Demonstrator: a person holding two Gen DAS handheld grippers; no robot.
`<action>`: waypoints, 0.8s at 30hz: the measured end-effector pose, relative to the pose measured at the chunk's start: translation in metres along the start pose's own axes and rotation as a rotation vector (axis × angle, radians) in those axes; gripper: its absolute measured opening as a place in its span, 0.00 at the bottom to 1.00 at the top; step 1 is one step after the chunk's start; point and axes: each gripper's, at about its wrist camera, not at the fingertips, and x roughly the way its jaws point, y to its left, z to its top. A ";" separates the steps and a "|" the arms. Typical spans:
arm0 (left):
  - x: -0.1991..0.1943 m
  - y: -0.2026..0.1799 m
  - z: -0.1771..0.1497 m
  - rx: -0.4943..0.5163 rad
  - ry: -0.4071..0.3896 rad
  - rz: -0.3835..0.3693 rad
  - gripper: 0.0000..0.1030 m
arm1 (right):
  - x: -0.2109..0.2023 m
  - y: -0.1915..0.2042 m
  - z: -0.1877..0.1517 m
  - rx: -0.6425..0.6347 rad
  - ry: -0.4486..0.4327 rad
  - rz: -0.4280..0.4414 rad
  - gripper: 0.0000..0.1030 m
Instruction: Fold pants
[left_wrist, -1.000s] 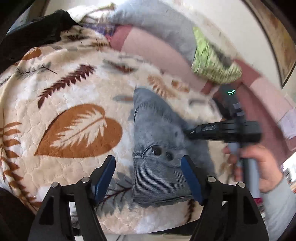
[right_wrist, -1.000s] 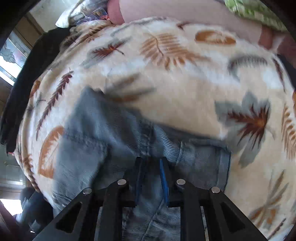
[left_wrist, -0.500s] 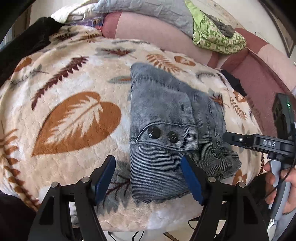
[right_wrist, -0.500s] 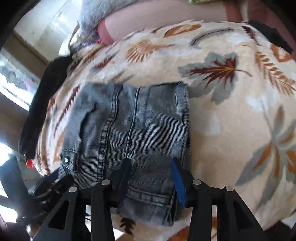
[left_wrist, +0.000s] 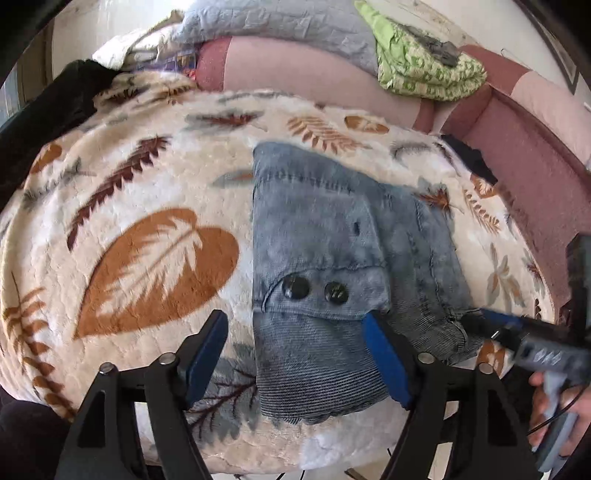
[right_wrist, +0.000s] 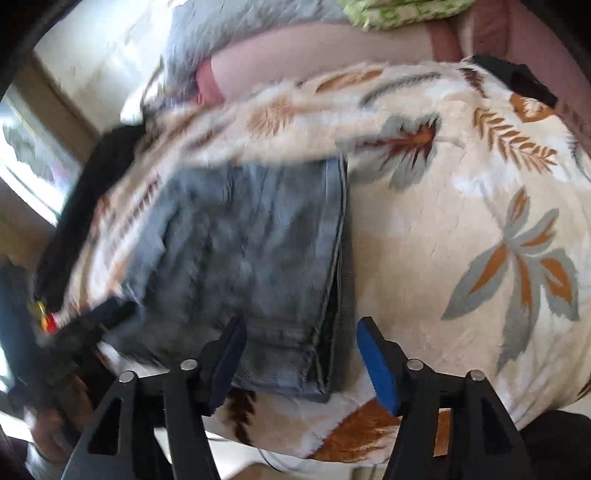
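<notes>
Grey-blue denim pants (left_wrist: 332, 266) lie folded into a compact stack on a leaf-print blanket (left_wrist: 147, 206); a pocket flap with two dark buttons faces up. My left gripper (left_wrist: 295, 354) is open and empty, its blue pads straddling the near edge of the pants. My right gripper (right_wrist: 301, 360) is open and empty, held over the near corner of the pants (right_wrist: 258, 258). It also shows at the right edge of the left wrist view (left_wrist: 535, 339), beside the stack. That view is blurred.
The blanket covers a pink sofa (left_wrist: 517, 155). A grey cushion (left_wrist: 280, 26) and a green patterned cloth (left_wrist: 424, 70) lie on the backrest. A black garment (left_wrist: 48, 110) lies at the far left; a small black item (left_wrist: 469, 158) lies at the right.
My right gripper let go of the pants, opened wide and drew back toward the near edge. My left gripper stayed open and pulled back slightly. The pants lie flat and still.
</notes>
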 end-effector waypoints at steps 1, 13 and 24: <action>0.009 -0.001 -0.002 0.004 0.033 0.021 0.82 | 0.000 -0.005 -0.004 -0.005 -0.023 0.007 0.65; -0.013 0.037 0.016 -0.135 -0.032 -0.089 0.82 | -0.035 -0.063 0.016 0.224 -0.057 0.189 0.66; -0.001 0.032 0.035 -0.119 -0.027 -0.040 0.82 | 0.005 -0.063 0.047 0.311 0.078 0.378 0.66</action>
